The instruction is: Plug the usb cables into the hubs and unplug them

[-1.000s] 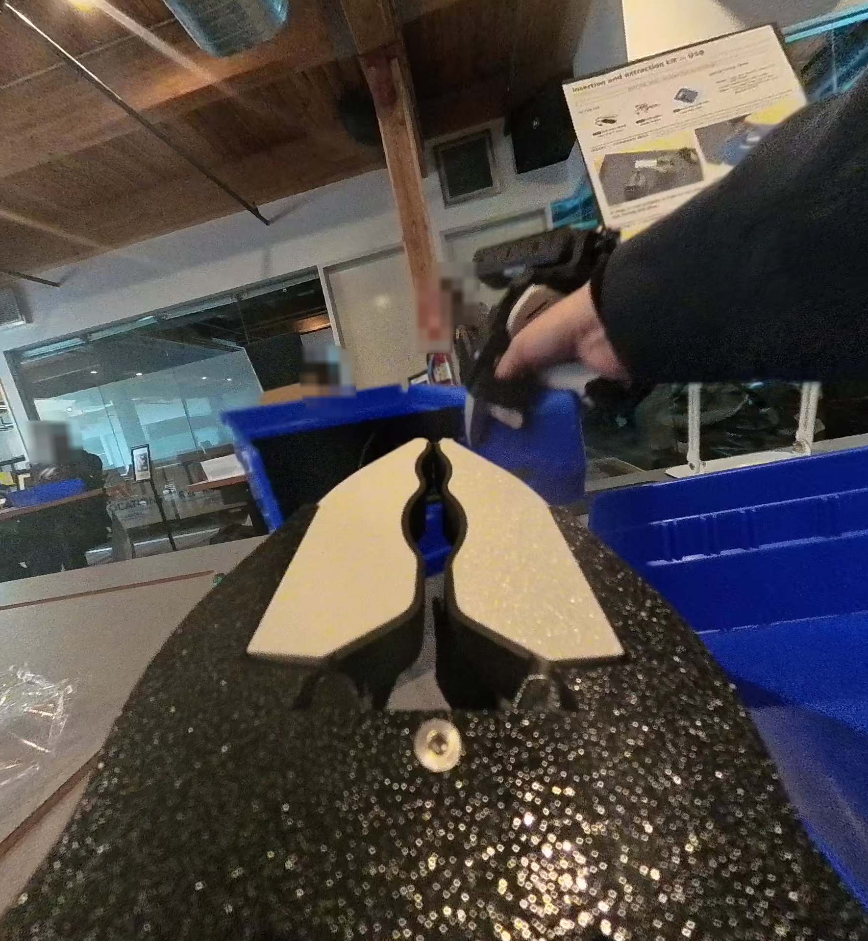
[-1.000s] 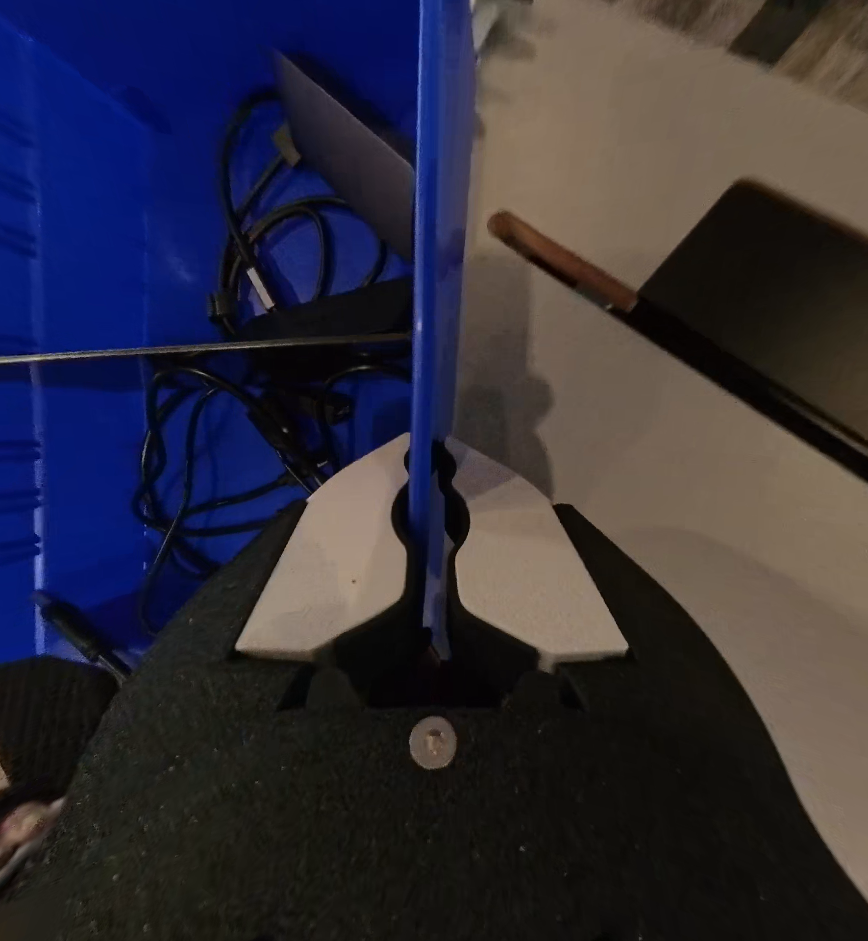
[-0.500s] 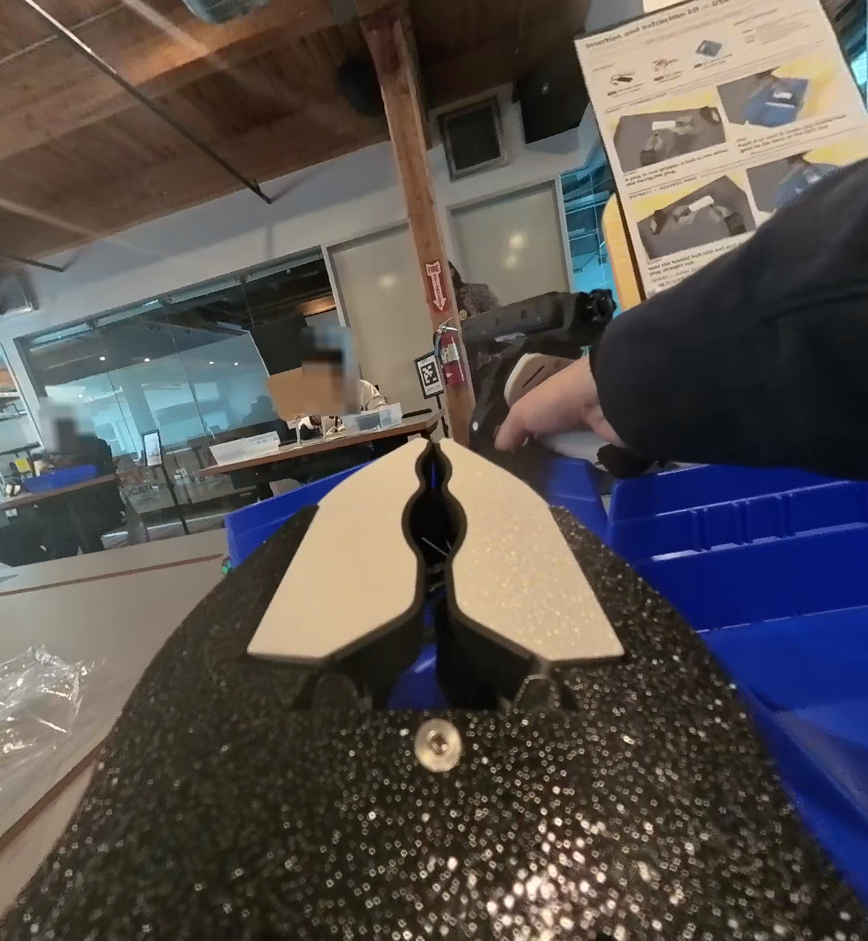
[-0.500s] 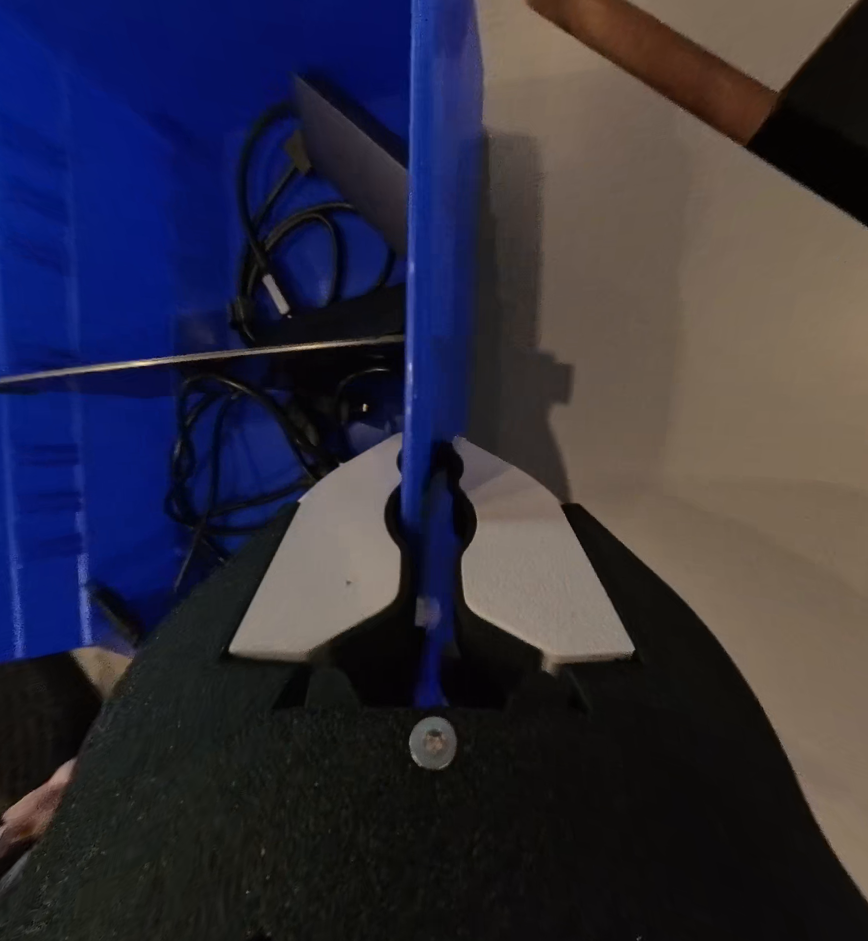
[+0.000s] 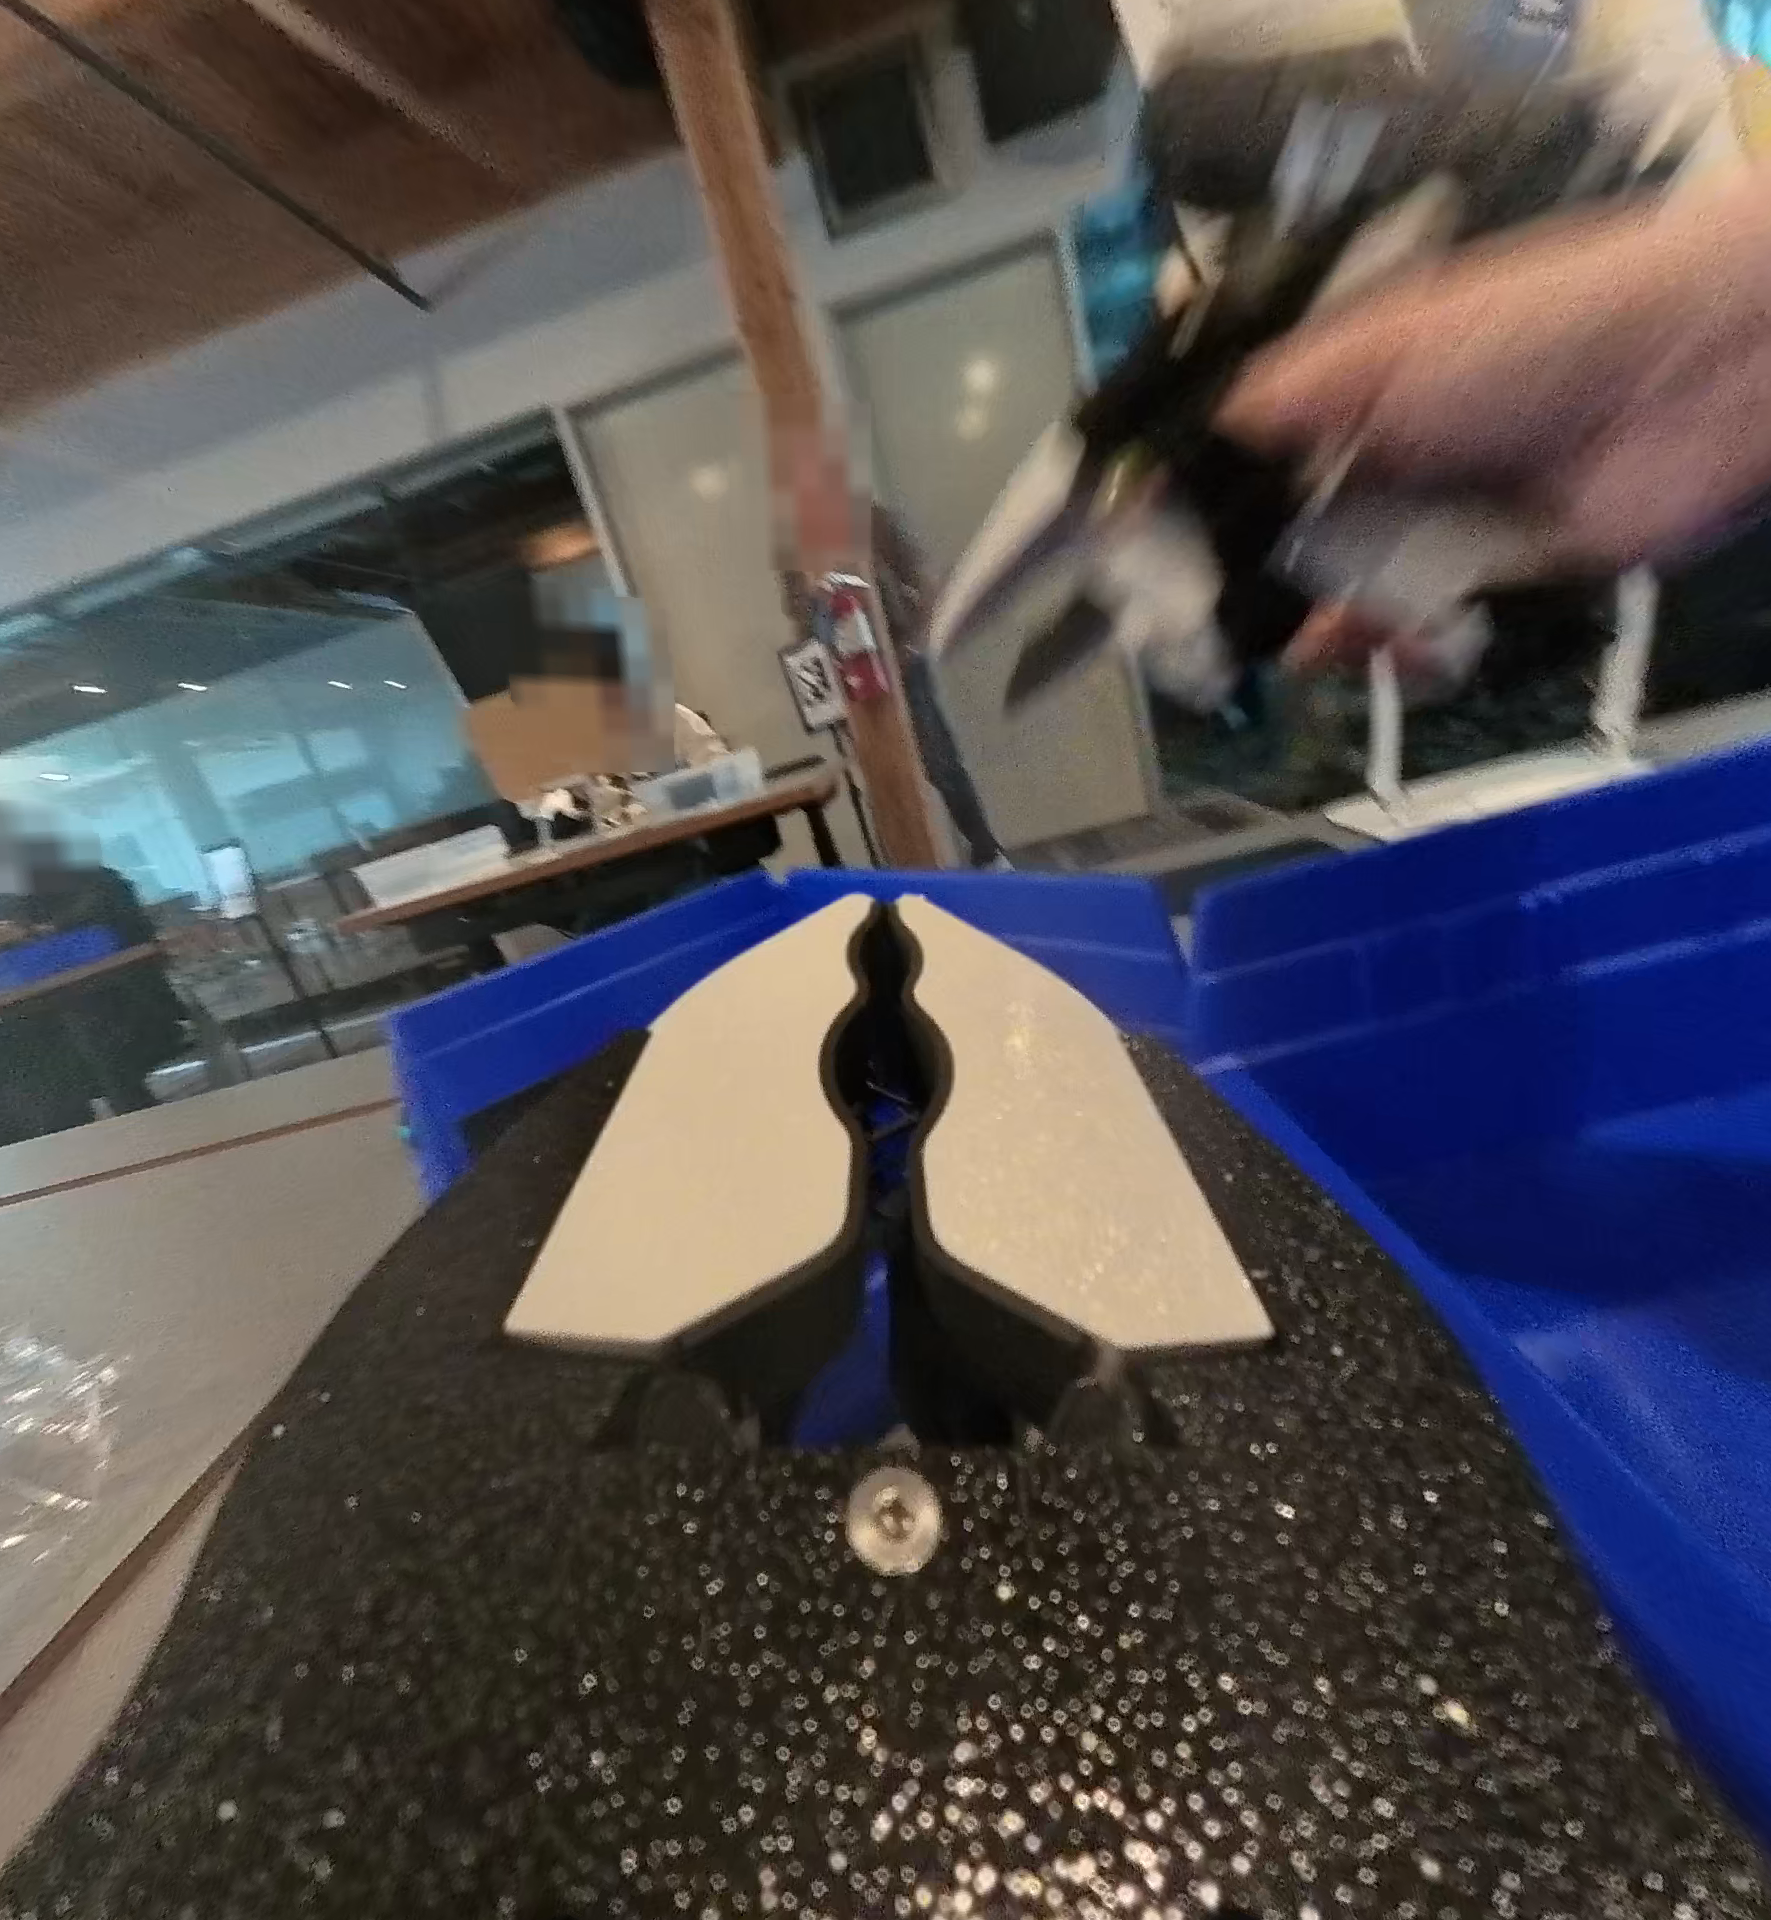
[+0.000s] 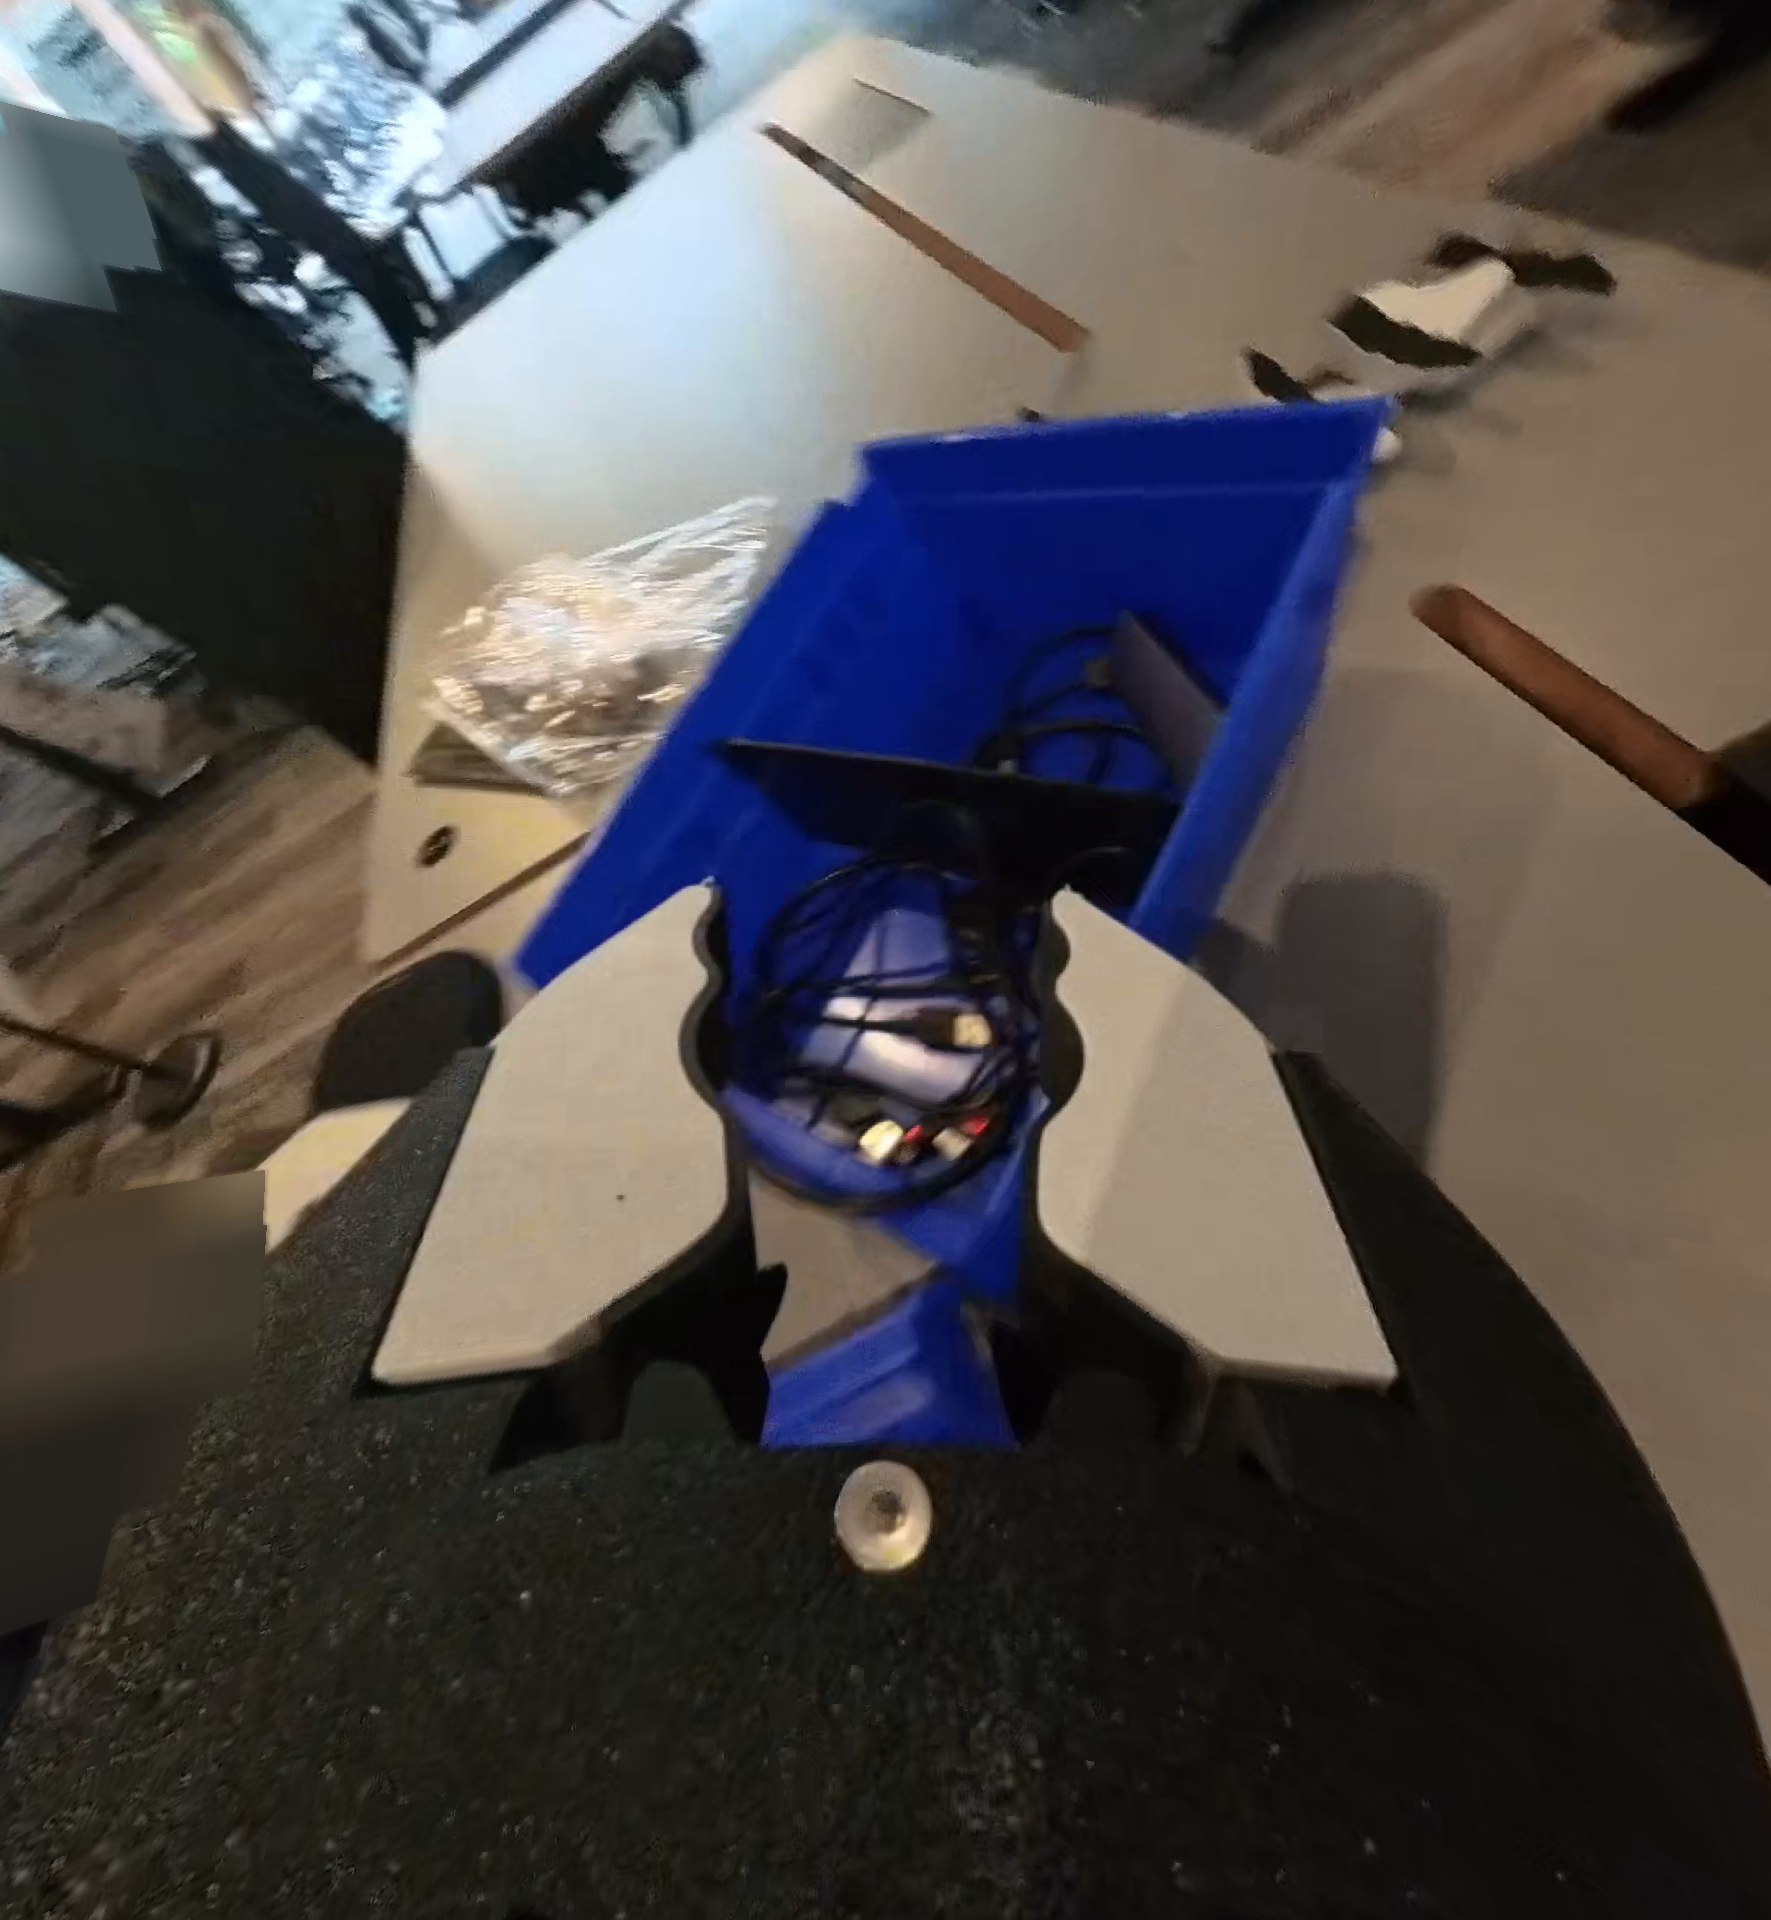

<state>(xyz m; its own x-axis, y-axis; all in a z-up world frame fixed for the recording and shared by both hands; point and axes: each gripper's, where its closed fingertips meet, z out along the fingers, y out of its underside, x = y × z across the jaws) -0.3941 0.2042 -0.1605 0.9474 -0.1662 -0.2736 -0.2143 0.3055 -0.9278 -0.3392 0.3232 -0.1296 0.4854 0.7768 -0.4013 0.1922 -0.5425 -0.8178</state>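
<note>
A pale grey tabletop (image 6: 715, 343) carries a deep blue plastic bin (image 6: 1099, 499) standing open, with a dark flat divider (image 6: 922, 779) across its middle. A second, larger blue plastic bin (image 5: 1587, 997) sits just beside it in the left wrist view. A crumpled clear plastic bag (image 6: 611, 644) lies on the table near the first bin.

Inside that bin, black usb cables (image 6: 891, 935) lie in loose coils with their metal plugs free, over a pale grey slab that may be one of the hubs (image 6: 881, 1039); motion blur leaves that unsure.

The right gripper (image 6: 881, 914) hangs above the bin with its fingers spread wide and empty. The left gripper (image 5: 886, 909) has its fingers pressed together, holding nothing that can be made out.

By my reading, nothing is plugged yet: picking out, inserting and unplugging all remain.
</note>
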